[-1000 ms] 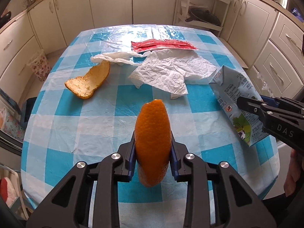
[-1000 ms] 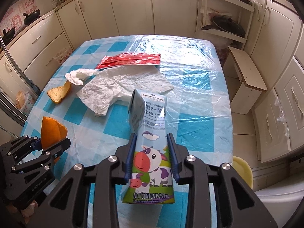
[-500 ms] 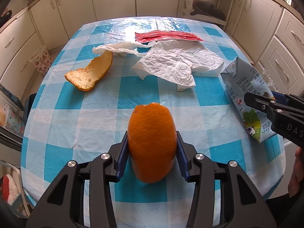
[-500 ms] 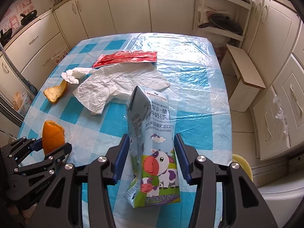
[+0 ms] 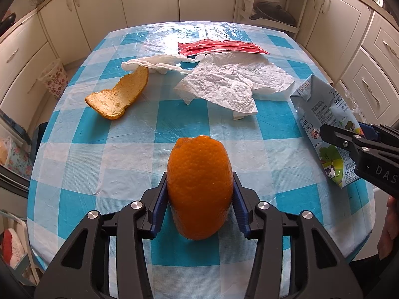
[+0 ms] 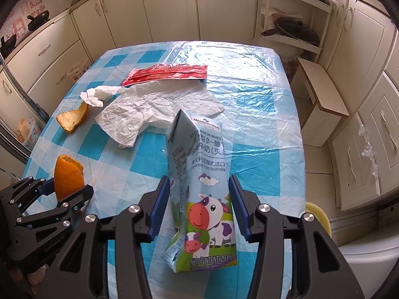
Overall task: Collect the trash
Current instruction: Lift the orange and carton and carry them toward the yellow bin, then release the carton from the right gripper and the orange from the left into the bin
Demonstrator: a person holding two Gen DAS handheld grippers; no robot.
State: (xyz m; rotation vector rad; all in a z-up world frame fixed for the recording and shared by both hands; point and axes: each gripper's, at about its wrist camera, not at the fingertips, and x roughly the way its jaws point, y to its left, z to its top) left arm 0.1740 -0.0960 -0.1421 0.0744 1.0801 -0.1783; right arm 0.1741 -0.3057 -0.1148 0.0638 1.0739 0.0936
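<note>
An orange peel stands upright near the front of the checked table. My left gripper holds it loosely, both blue pads touching its sides. In the right wrist view the same peel shows at lower left. A milk carton with a cow print lies on the table between the fingers of my right gripper. That gripper is open, with a gap on each side of the carton. Farther back lie a second peel, a crumpled white tissue and a red wrapper.
A twisted white tissue lies beside the second peel. Cream cabinets ring the table. A white stool and a yellow tub sit off the table's right edge, and a floral bin stands on the floor at the left.
Both grippers' jaws have widened. The squeezed orange peel has sprung out broader between the left pads. The carton has come free of the right pads and settled on the table.
</note>
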